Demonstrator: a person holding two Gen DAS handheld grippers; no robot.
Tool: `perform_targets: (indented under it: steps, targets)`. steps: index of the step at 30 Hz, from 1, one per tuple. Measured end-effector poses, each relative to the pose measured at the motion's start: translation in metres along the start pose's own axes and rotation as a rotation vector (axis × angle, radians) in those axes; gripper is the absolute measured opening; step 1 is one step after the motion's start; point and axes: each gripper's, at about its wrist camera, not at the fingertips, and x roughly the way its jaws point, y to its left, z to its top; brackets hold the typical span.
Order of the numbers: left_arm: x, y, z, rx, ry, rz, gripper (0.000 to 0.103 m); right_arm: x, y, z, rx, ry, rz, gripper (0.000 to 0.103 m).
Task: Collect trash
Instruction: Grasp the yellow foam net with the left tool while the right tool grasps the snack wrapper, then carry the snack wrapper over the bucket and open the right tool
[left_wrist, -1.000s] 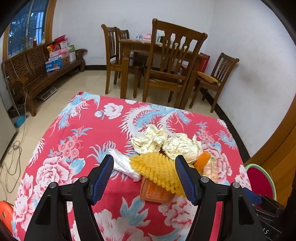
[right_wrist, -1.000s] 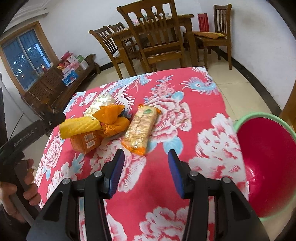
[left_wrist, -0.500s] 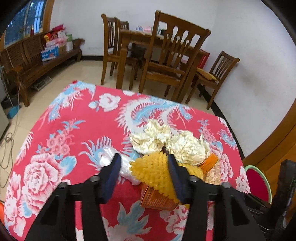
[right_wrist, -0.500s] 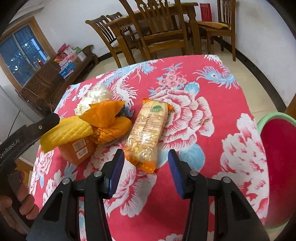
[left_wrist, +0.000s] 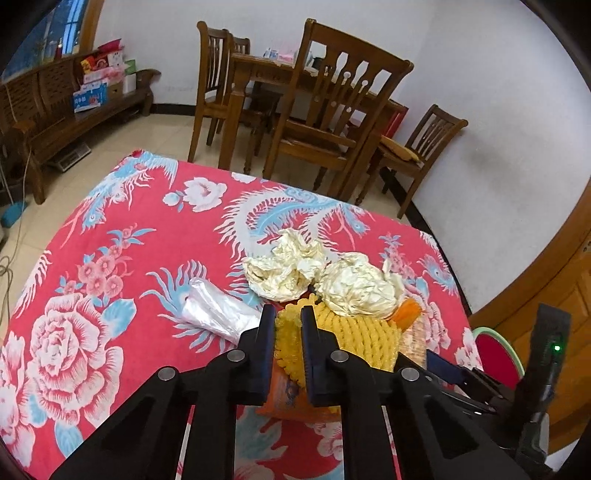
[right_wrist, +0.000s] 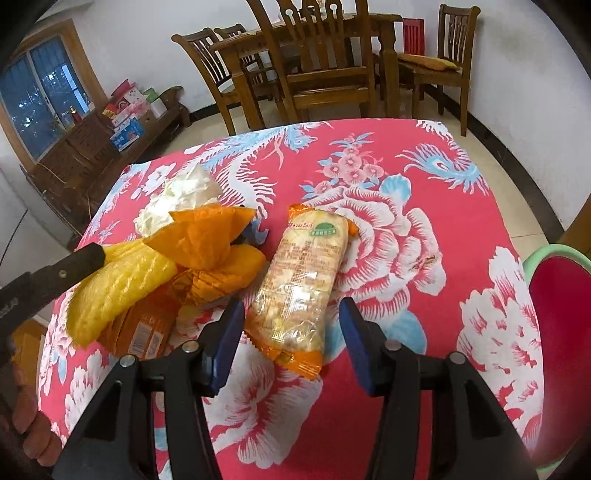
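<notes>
My left gripper (left_wrist: 288, 314) is shut on a yellow foam net (left_wrist: 354, 336), which lies on top of an orange box (left_wrist: 291, 398). In the right wrist view the same net (right_wrist: 118, 288) shows with a left finger (right_wrist: 85, 258) clamped on its end. My right gripper (right_wrist: 291, 310) straddles the near end of a clear cracker packet (right_wrist: 306, 273); its jaws are opening and the pads stand apart from the packet. Two crumpled paper balls (left_wrist: 284, 269) (left_wrist: 358, 288), a clear plastic bag (left_wrist: 218, 314) and an orange wrapper (right_wrist: 210, 240) lie around the pile.
The table carries a red flowered cloth (left_wrist: 110, 258). A red basin with a green rim (right_wrist: 561, 332) stands off the table's right edge. Wooden chairs and a dining table (left_wrist: 332, 92) stand beyond, a bench with boxes (left_wrist: 74, 107) at the left wall.
The left jaws have closed from wide apart onto the yellow foam net. The right gripper has moved forward and down, so that the cracker packet now lies between its fingers.
</notes>
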Motion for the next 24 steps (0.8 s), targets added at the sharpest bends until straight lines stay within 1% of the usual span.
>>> perform_targets:
  steps: [1,2,5,10,24]
  targets:
    - [-0.002,-0.001,-0.001,-0.001,-0.003,-0.006,0.012,0.0,0.001,0.0,-0.007,-0.001,-0.019,0.05]
    - [-0.004,-0.001,-0.001,-0.002,-0.007,-0.011,0.012,-0.001,0.001,-0.001,-0.013,-0.002,-0.032,0.044]
    - [-0.011,-0.004,-0.002,-0.005,-0.02,-0.025,0.012,-0.004,-0.002,-0.001,-0.002,0.002,-0.029,0.042]
    - [-0.022,-0.008,-0.002,0.002,-0.042,-0.037,0.012,-0.014,-0.011,-0.006,0.03,0.007,-0.011,0.041]
    - [-0.055,-0.027,-0.003,0.045,-0.102,-0.067,0.012,-0.075,-0.033,-0.036,0.045,-0.045,0.043,0.041]
